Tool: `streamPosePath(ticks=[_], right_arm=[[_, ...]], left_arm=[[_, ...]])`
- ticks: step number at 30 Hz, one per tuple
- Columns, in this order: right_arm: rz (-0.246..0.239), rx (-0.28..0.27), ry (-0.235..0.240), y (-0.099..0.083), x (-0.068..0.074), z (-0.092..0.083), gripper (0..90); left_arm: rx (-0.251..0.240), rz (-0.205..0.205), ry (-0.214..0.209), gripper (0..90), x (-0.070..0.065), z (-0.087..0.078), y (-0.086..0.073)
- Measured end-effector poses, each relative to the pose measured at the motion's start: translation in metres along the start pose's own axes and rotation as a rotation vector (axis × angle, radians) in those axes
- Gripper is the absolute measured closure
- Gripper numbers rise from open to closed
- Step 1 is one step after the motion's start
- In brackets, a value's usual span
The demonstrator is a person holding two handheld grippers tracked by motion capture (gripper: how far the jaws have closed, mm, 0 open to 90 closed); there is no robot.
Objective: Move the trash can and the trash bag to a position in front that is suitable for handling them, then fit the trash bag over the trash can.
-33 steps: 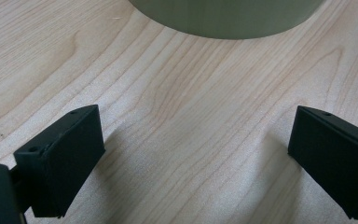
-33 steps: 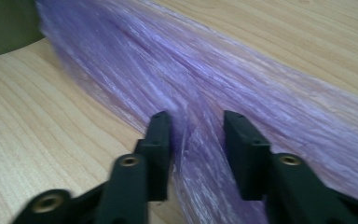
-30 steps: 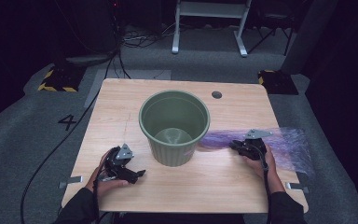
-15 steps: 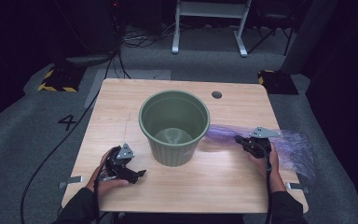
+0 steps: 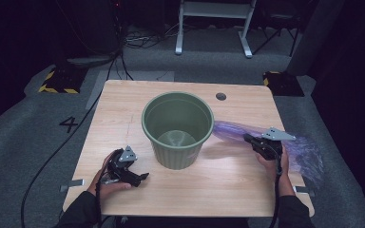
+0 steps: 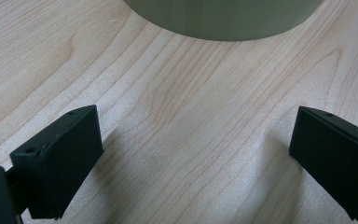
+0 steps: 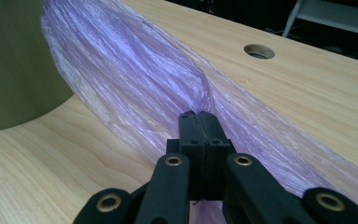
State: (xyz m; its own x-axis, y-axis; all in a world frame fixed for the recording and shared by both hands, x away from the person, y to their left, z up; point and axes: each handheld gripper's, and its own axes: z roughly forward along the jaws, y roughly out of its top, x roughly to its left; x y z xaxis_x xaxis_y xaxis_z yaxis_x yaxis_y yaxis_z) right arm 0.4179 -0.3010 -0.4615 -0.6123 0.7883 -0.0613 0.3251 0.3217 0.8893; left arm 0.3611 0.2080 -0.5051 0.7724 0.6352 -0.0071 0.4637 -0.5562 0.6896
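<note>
A green ribbed bin point(image 5: 178, 128) stands upright in the middle of the wooden table point(image 5: 123, 104). To its right lies a thin purple plastic bag point(image 5: 233, 132), stretching from the bin's side to past the table's right edge. My right gripper point(image 5: 248, 138) is shut on a gathered fold of this bag point(image 7: 135, 84), its jaws pressed together point(image 7: 199, 116) beside the bin wall point(image 7: 14, 70). My left gripper point(image 5: 140, 178) rests near the front left, open, with bare wood between its jaws point(image 6: 196, 154) and the bin's base point(image 6: 223, 18) just ahead.
A round cable hole point(image 5: 221, 96) sits in the table's far right part. Cables trail over the grey floor at the left. A white metal frame point(image 5: 214, 19) stands behind the table, and black-and-yellow blocks point(image 5: 57, 80) lie on the floor.
My right gripper has risen a little and shifted right with the purple bag pinched in it, lifting the fold off the table. The left gripper has stayed put.
</note>
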Motion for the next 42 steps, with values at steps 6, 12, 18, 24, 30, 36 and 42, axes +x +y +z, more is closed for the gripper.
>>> streamPosePath(ticks=[6,12,18,24,30,36,42], right_arm=[[0.004,-0.038,-0.004,0.006,-0.002,-0.007,90.0],[0.019,-0.085,-0.009,0.012,-0.006,-0.017,90.0],[0.012,-0.128,-0.02,0.022,-0.006,-0.027,90.0],[0.013,-0.17,-0.027,0.031,-0.005,-0.038,90.0],[-0.003,-0.199,-0.03,0.044,0.0,-0.046,90.0],[-0.025,-0.218,-0.03,0.058,0.005,-0.048,90.0],[-0.051,-0.225,-0.015,0.071,0.013,-0.044,90.0]], left_arm=[[0.003,0.006,-0.006,1.9,0.001,0.001,0.001],[0.003,0.007,-0.009,1.8,0.001,0.001,0.001],[0.007,0.022,-0.024,0.6,0.002,0.005,0.005],[0.007,0.038,-0.042,0.0,0.001,0.01,0.01],[0.01,0.055,-0.059,0.0,-0.001,0.015,0.015],[0.008,0.066,-0.069,0.0,-0.003,0.018,0.019],[0.009,0.079,-0.08,0.0,-0.005,0.022,0.024]])
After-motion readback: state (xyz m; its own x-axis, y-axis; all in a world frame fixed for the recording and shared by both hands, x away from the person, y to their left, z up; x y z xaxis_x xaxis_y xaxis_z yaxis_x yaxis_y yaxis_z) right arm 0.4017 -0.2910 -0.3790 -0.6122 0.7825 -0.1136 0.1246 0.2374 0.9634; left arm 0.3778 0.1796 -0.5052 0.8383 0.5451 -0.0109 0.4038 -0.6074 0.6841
